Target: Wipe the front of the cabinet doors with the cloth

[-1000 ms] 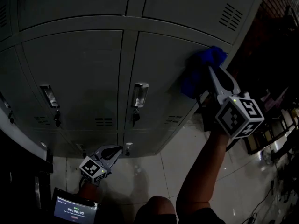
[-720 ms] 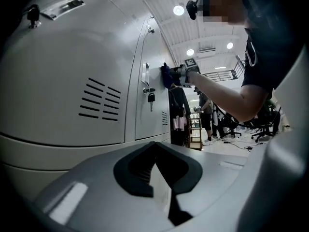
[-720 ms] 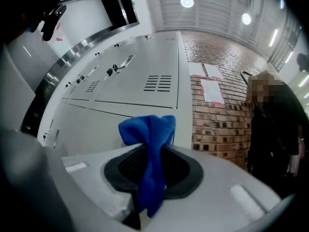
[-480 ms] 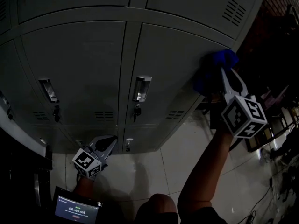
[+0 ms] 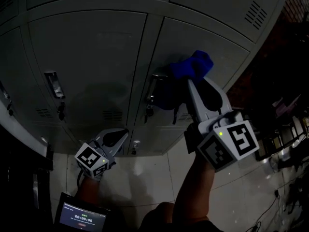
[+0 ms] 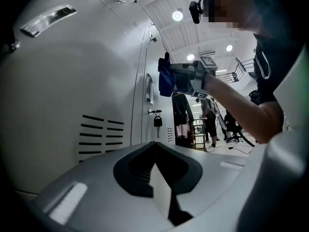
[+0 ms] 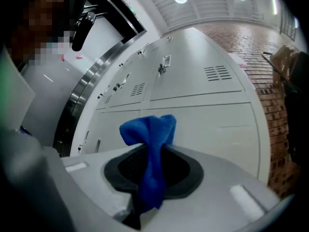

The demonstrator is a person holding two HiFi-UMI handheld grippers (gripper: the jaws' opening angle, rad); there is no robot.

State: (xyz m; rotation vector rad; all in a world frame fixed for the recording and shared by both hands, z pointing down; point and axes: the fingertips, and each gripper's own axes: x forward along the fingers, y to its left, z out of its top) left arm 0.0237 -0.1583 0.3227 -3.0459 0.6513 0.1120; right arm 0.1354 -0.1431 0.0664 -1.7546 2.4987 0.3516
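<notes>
A bright blue cloth [image 5: 189,69] is pinched in my right gripper [image 5: 192,83], which is shut on it; the cloth bunches out past the jaw tips against the front of a grey cabinet door [image 5: 203,42], next to that door's handle [image 5: 153,83]. The right gripper view shows the cloth [image 7: 151,151] squeezed between the jaws and the pale doors [image 7: 212,124] beyond. My left gripper [image 5: 121,134] hangs low by the bottom of the cabinet, shut with nothing in it. Its own view shows the closed jaws, a vented door [image 6: 63,105], and the blue cloth [image 6: 165,79] farther along.
The left door has a handle [image 5: 52,83] with a key below it; another key [image 6: 157,121] hangs on the right door. A small screen [image 5: 79,219] glows at the bottom left. Pale floor tiles [image 5: 145,182] lie below; dark clutter stands at the far right [image 5: 289,139].
My right gripper has carried the cloth left and slightly down across the door, from its right edge to beside the handle. The left gripper has hardly moved.
</notes>
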